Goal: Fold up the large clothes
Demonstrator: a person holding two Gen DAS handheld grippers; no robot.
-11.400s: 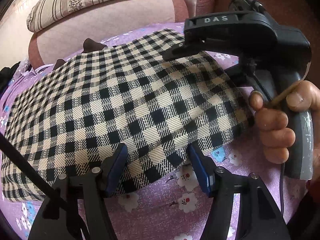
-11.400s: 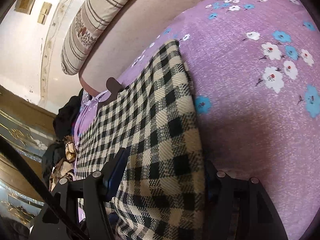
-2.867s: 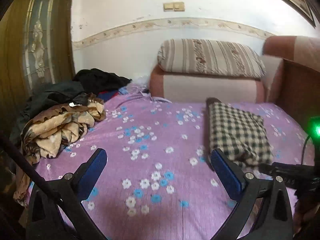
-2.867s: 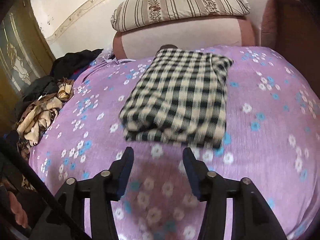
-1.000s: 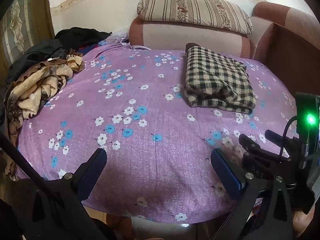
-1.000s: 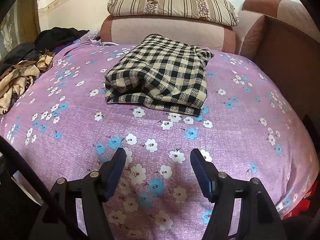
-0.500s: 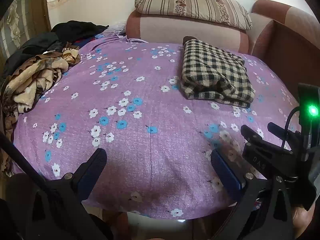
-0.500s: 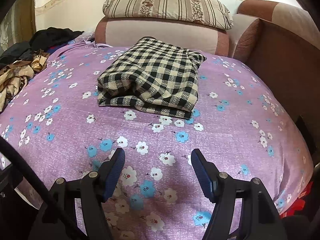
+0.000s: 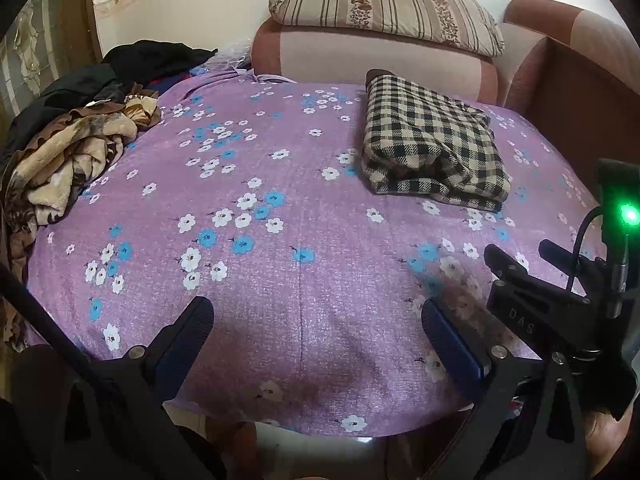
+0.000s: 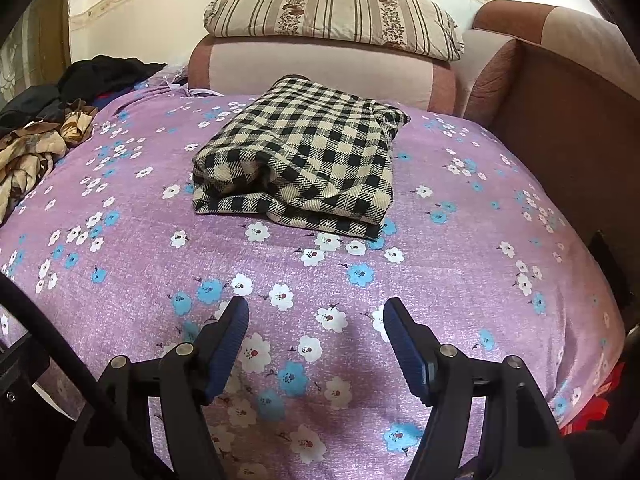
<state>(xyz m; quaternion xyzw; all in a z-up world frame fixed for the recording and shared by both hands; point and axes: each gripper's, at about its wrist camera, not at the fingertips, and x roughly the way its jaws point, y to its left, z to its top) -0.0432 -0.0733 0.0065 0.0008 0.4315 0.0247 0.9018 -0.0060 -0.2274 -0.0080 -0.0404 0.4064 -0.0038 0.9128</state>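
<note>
A black-and-cream checked garment (image 9: 430,148) lies folded into a thick rectangle on the purple flowered bedspread (image 9: 256,264), toward the back right. It also shows in the right wrist view (image 10: 308,164), centred ahead. My left gripper (image 9: 316,336) is open and empty, low over the front edge of the bed. My right gripper (image 10: 316,332) is open and empty, above the bedspread well in front of the garment. The right gripper's body (image 9: 560,304) shows at the right of the left wrist view.
A heap of unfolded brown, cream and black clothes (image 9: 76,148) lies at the bed's left side. A striped pillow (image 9: 384,8) rests on the padded headboard (image 9: 372,60). A brown padded side panel (image 10: 568,112) borders the right.
Both grippers have drawn back slightly from the folded garment toward the front edge of the bed. Both stay open and empty. The garment has not moved.
</note>
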